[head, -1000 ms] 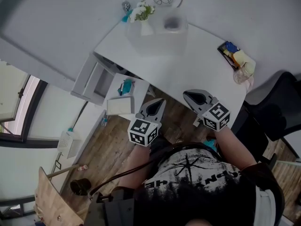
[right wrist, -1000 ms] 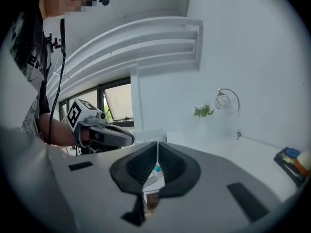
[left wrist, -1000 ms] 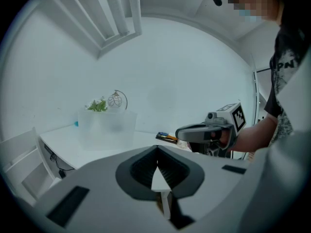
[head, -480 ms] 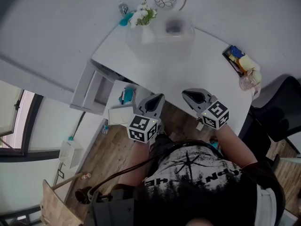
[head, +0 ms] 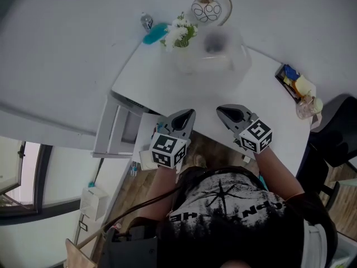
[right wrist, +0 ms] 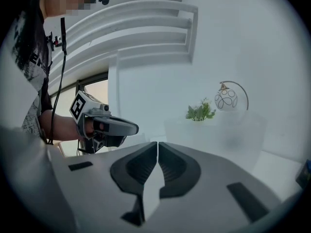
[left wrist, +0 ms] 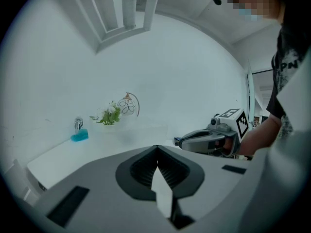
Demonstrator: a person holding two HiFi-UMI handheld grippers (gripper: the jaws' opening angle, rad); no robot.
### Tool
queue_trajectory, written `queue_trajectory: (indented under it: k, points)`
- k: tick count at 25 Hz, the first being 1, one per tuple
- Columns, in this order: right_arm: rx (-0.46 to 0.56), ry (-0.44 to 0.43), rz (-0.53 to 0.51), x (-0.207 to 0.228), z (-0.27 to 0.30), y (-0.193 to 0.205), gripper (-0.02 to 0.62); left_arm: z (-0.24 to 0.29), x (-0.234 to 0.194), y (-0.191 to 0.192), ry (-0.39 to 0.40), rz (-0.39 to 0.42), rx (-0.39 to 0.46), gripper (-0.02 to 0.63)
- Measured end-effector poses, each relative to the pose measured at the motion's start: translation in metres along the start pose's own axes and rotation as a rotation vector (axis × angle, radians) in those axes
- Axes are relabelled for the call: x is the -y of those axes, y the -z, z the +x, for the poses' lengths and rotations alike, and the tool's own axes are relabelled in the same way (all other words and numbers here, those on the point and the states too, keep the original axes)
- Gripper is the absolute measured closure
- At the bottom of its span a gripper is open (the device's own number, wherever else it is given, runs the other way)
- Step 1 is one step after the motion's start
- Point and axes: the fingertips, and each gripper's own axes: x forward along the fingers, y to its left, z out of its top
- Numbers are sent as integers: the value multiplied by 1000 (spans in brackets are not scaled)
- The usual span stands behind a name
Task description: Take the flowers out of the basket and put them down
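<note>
White on white is the picture: a white desk (head: 184,88) against white walls, and the job has not properly begun. The flowers (head: 179,33), a small bunch of pale blooms with green leaves, sit in the upper middle of the head view. They stand at the left end of the pale, see-through basket (head: 215,54) on the far side of the desk, and as far as I can tell they are inside it and untouched. The left gripper (head: 188,114) hangs over the desk's near edge, jaws pressed together with nothing between them. The right gripper (head: 220,110) is just beside it, likewise squeezed closed and empty. Both are well apart from the basket, so by my reckoning everything is left: reach across, take the stems, lift them clear and lay them on the desk, which has plenty of bare top. Around the room, a round ornament (head: 205,9) on a gold arc stands behind the basket. A teal object (head: 154,33) and a small can (head: 146,21) lie to the flowers' left. A tray (head: 293,80) of small bits sits at the right edge, with a black chair (head: 334,144) below it. A white drawer unit (head: 114,130) shows at the left, over a wooden floor (head: 150,188).
</note>
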Motion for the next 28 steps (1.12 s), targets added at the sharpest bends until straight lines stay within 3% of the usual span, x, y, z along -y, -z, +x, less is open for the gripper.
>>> queue_trajectory:
  k: [8, 12, 18, 28]
  points:
    - [29, 77, 4, 30, 67, -23, 575, 19, -74, -22, 65, 44, -3, 595]
    - [26, 88, 16, 36, 86, -34, 575, 23, -100, -31, 96, 14, 19, 595]
    - [12, 77, 20, 44, 96, -53, 575, 34, -117, -41, 114, -1, 34, 595]
    - [-31, -16, 10, 55, 112, -94, 575, 56, -132, -57, 133, 1, 30, 595]
